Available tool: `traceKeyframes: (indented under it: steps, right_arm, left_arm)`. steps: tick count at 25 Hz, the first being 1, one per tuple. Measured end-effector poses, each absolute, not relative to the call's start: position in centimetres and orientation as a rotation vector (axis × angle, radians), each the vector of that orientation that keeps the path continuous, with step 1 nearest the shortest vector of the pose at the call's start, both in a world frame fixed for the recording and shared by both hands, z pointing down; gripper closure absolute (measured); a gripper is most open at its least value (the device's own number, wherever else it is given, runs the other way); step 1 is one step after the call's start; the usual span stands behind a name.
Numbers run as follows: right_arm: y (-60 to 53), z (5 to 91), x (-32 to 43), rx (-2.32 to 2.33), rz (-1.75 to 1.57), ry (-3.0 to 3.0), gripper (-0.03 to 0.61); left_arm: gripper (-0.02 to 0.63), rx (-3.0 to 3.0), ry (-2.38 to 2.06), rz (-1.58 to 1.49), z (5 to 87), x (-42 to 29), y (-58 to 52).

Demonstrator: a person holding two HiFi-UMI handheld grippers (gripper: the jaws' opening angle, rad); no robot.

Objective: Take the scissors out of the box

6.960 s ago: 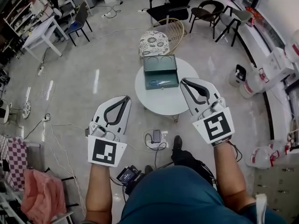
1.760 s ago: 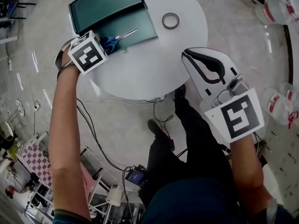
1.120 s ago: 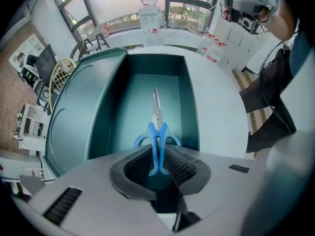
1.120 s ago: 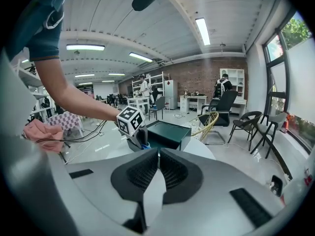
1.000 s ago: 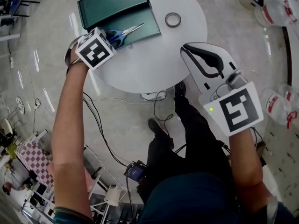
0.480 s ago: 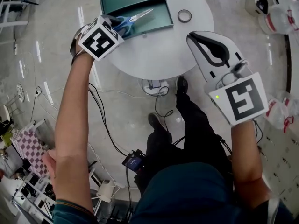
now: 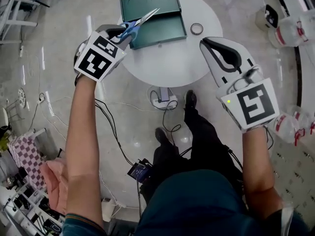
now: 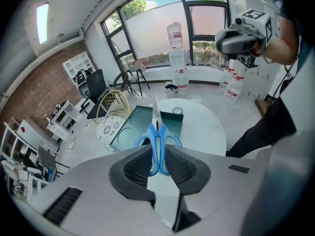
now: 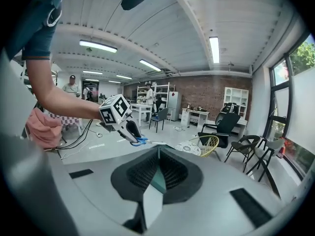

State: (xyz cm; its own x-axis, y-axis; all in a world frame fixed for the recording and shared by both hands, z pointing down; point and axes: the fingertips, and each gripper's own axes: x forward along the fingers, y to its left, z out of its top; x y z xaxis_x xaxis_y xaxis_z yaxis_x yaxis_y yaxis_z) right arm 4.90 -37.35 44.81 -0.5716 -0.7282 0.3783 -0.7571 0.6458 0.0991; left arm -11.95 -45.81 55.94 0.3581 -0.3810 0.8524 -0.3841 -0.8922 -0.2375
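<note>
Blue-handled scissors [image 7: 134,26] hang in the air over the left edge of the open green metal box [image 7: 160,26], blades pointing toward it. My left gripper [image 7: 122,33] is shut on their handles; in the left gripper view the scissors [image 8: 157,139] stand upright between the pads [image 8: 140,166], above the box [image 8: 129,132] and the round white table [image 8: 204,132]. My right gripper [image 7: 212,43] is shut with nothing in it, held over the table's right edge. From the right gripper view, the right gripper [image 9: 158,154] looks across at the left gripper [image 9: 129,128] carrying the scissors [image 9: 143,141].
A tape ring [image 7: 196,29] lies on the round table [image 7: 172,63] right of the box. Cables and a power strip [image 7: 162,97] lie on the floor under the table. Water bottles [image 7: 290,21] stand at the right; chairs sit behind the table.
My left gripper has risen with the scissors, lifting them out of the box. My right gripper has also risen a little.
</note>
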Motion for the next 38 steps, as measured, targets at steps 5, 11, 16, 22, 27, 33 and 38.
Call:
traceKeyframes:
  steps: [5, 11, 16, 22, 27, 33, 38]
  right_arm:
    - [-36.1, 41.0, 4.0, 1.179, 0.052, -2.486, 0.538]
    - [-33.9, 36.6, 2.5, 1.191, 0.079, -2.502, 0.538]
    - [-31.9, 32.4, 1.6, 1.189, 0.053, -2.559, 0.538]
    - [-29.2, 28.2, 0.7, 1.197, 0.007, -2.535, 0.54]
    - [-27.3, 25.5, -0.4, 1.154, 0.044, -2.579, 0.541]
    - [-24.7, 22.9, -1.5, 1.14, 0.028, -2.571, 0.541]
    - [-22.8, 21.0, -1.8, 1.143, -0.009, -2.554, 0.541]
  left_arm:
    - [0.517, 2.633, -0.848, 1.511, 49.8, -13.5, -43.8]
    - [0.517, 2.69, -0.982, 1.381, 42.7, -15.3, -40.4]
    - [0.517, 2.748, -1.088, 1.262, 36.4, -16.1, -36.5]
    - [0.517, 2.794, -1.172, 1.127, 30.3, -17.5, -31.3]
    - [0.517, 2.846, -1.224, 1.069, 26.1, -17.9, -28.0]
    - [0.517, 2.884, -1.255, 1.007, 22.8, -18.4, -23.6]
    - [0.516, 2.903, -1.28, 0.969, 20.6, -19.1, -20.9]
